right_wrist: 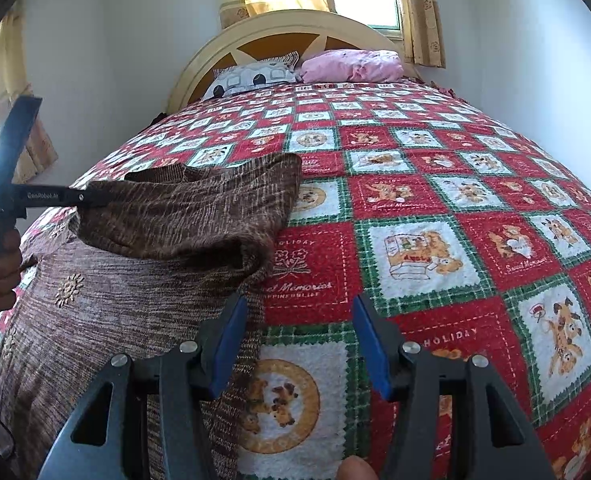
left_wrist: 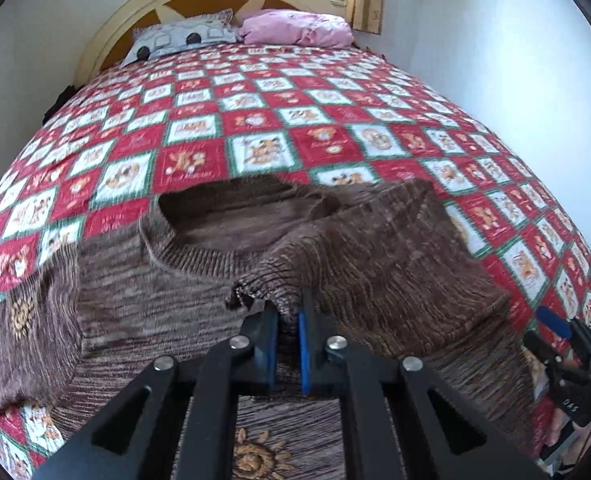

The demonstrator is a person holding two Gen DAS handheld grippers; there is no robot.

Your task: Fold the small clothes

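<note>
Left gripper (left_wrist: 289,312), frame centre: clamped on brown knit sweater (left_wrist: 175,300) sleeve cuff, lifted over quilt (left_wrist: 335,120). Right gripper (right_wrist: 299,320), lower centre: half open, empty, beside sweater edge.

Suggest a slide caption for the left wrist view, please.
Left gripper shut on brown sweater's cuff, lifting it above the checked bedspread.

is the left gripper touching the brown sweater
Touching. In the left wrist view the left gripper is shut on a ribbed edge of the brown sweater, the knit pinched between its blue pads.
</note>
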